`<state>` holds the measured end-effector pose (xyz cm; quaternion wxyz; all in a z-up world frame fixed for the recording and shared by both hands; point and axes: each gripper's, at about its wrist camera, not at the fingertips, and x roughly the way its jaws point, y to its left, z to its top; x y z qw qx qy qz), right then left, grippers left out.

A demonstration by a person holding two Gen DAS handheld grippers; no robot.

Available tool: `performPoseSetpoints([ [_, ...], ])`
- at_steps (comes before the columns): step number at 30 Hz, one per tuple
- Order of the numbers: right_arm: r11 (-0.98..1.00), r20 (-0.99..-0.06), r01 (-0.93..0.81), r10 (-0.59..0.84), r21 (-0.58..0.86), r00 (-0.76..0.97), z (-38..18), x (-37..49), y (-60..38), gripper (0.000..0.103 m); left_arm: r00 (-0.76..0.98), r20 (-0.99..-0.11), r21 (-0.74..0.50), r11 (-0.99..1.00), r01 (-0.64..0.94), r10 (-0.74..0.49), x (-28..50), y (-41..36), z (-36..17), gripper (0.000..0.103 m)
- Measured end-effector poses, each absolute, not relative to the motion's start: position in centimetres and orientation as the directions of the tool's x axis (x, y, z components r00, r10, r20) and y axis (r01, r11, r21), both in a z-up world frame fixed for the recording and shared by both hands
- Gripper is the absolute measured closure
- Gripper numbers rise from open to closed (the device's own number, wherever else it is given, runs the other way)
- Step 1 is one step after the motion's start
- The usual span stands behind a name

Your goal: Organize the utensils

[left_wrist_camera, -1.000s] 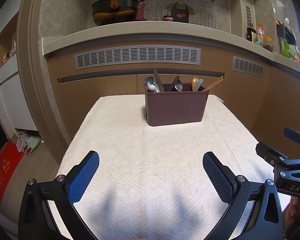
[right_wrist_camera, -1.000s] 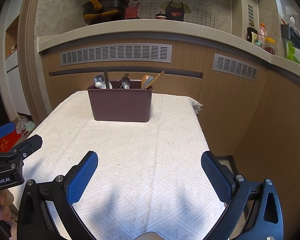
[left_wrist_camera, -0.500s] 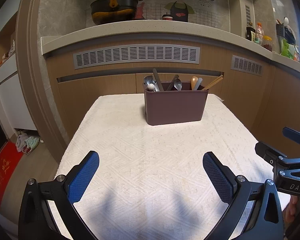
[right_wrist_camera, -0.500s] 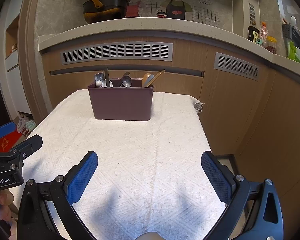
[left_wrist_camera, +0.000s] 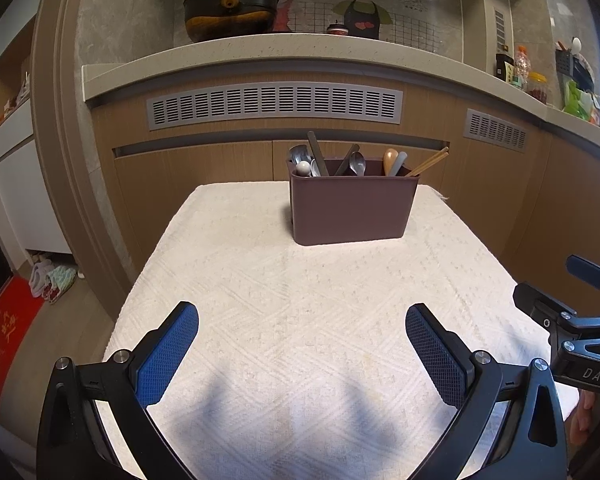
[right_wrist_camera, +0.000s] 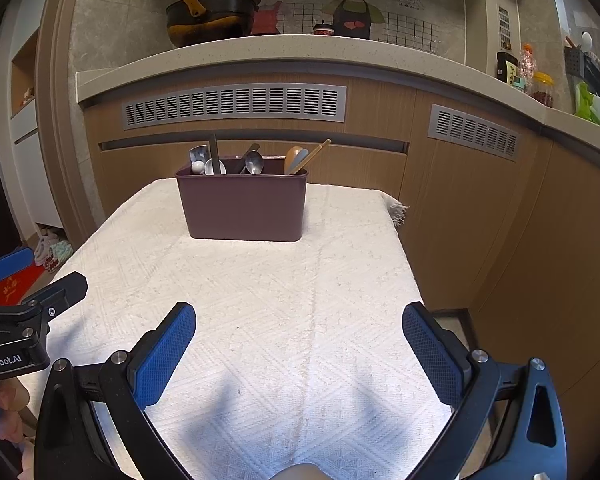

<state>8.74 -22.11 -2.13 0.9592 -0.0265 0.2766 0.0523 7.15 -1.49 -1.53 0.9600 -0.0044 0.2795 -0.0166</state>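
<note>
A maroon utensil caddy (left_wrist_camera: 352, 208) (right_wrist_camera: 244, 206) stands upright at the far end of the table, which is covered with a white woven cloth (left_wrist_camera: 300, 300) (right_wrist_camera: 260, 300). Metal spoons (left_wrist_camera: 356, 162) (right_wrist_camera: 254, 162), a dark handle, a wooden spoon (left_wrist_camera: 390, 160) (right_wrist_camera: 293, 157) and chopsticks (left_wrist_camera: 428, 164) (right_wrist_camera: 314, 154) stick out of it. My left gripper (left_wrist_camera: 302, 326) is open over the near part of the cloth, with nothing between its blue pads. My right gripper (right_wrist_camera: 299, 326) is also open and empty, at the table's near right; its body shows at the right edge of the left wrist view.
Wooden cabinets with grey vents (left_wrist_camera: 274, 104) rise behind the table under a stone counter holding a black pan (left_wrist_camera: 230, 10). The table's right edge (right_wrist_camera: 410, 272) drops off beside more cabinets. Slippers and a red mat (left_wrist_camera: 4, 340) lie on the floor at left.
Both views have tilted down slightly, so the caddy sits a little higher in the frames. Neither gripper has changed its opening.
</note>
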Motion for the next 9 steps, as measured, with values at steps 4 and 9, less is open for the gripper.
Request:
performPoseSetpoints([
  [4, 0.993, -0.532, -0.117, 0.086, -0.024, 0.842, -2.12, 8.81, -22.14, 0.000, 0.839, -0.542, -0.022, 0.999, 0.029, -0.036, 7.27, -1.41, -1.58, 0.000],
  [9, 0.993, -0.532, -0.116, 0.085, -0.026, 0.842, -2.15, 8.85, -22.10, 0.000, 0.835, -0.549, -0.031, 0.999, 0.032, -0.043, 7.48, -1.24, -1.77, 0.000],
])
